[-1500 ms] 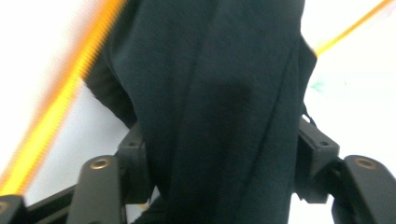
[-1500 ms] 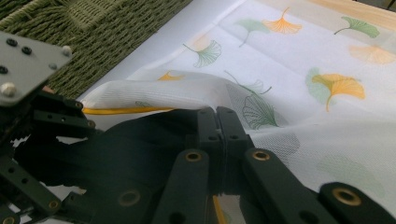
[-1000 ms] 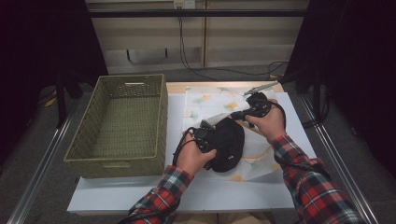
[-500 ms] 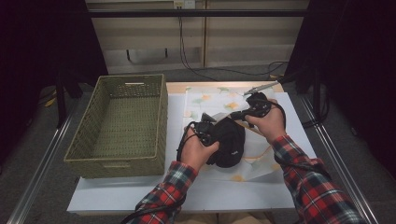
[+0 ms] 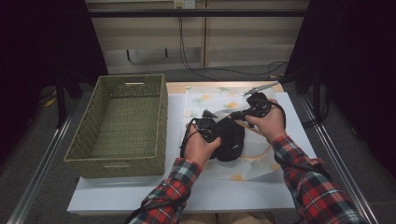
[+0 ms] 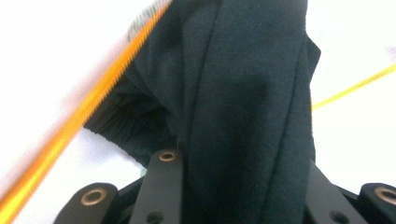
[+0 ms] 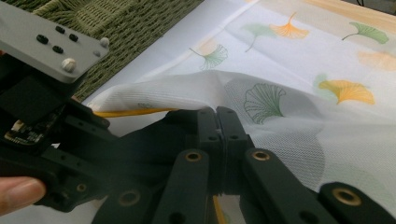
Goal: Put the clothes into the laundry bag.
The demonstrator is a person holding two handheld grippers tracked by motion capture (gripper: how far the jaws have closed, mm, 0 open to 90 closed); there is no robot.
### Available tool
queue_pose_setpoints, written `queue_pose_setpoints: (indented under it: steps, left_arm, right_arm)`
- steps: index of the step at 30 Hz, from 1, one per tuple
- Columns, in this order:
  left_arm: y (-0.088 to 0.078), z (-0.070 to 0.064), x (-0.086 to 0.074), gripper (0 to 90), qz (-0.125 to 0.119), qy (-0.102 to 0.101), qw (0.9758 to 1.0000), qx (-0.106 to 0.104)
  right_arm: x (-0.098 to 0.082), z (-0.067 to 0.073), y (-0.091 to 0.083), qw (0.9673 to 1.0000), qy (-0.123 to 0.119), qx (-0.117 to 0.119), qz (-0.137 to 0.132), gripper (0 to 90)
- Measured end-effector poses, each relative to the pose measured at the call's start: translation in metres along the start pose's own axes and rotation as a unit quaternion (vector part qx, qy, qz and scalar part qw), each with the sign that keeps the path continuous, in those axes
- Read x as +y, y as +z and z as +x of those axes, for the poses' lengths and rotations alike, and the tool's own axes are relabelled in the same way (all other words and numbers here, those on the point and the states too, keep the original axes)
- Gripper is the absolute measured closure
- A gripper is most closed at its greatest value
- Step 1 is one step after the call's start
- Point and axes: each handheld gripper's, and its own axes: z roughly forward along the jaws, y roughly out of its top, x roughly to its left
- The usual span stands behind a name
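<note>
A black garment point(image 5: 231, 142) lies bunched on a white mesh bag point(image 5: 219, 100) printed with ginkgo leaves, at the middle of the table. My left gripper point(image 5: 208, 127) is shut on the garment; in the left gripper view the dark cloth point(image 6: 243, 93) fills the gap between the jaws point(image 6: 238, 161), beside the bag's orange zip edge point(image 6: 93, 107). My right gripper point(image 5: 236, 114) is shut on the bag's lifted edge point(image 7: 154, 93), its jaws pressed together point(image 7: 217, 114). The left gripper's body point(image 7: 46, 116) is close by at the left of the right gripper view.
A green woven basket point(image 5: 161, 116) stands at the left of the white table point(image 5: 140, 191), close to the bag; its weave point(image 7: 116, 18) is just beyond the bag's edge. Dark curtains and cables lie behind the table.
My left hand has edged right and away from me with the black garment, closer to the right gripper. The right hand has kept still on the bag's edge.
</note>
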Motion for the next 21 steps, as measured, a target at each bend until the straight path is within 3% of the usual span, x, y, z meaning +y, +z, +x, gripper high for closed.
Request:
queue_pose_setpoints:
  steps: [5,10,11,12,15,17,21]
  left_arm:
    - [0.003,-0.001,0.002,72.0,-0.020,0.014,0.9997,0.001]
    - [0.006,0.001,0.002,69.4,-0.015,0.025,0.9996,-0.005]
    - [0.007,0.001,0.001,67.4,-0.017,0.011,0.9997,-0.010]
    - [0.005,0.002,0.001,64.4,-0.012,0.018,0.9997,-0.011]
    - [0.000,0.004,-0.001,58.4,-0.001,0.013,0.9999,-0.009]
    - [-0.004,0.007,-0.003,53.1,0.003,0.030,0.9995,-0.003]
    - [-0.011,0.010,-0.005,48.9,-0.005,0.030,0.9995,0.000]
  right_arm:
    - [-0.002,0.000,0.000,1.0000,0.001,-0.001,0.001,90.0]
    - [-0.003,0.000,0.000,1.0000,0.003,0.000,0.001,90.0]
    - [-0.003,0.000,0.000,1.0000,0.002,-0.002,0.002,90.0]
    - [-0.002,0.000,0.000,1.0000,0.002,-0.001,0.001,90.0]
    - [-0.002,0.000,0.000,1.0000,0.000,-0.001,0.003,90.0]
    - [-0.002,0.001,0.001,1.0000,0.002,-0.005,0.004,90.0]
    - [-0.002,0.002,0.002,1.0000,0.000,-0.003,0.004,90.0]
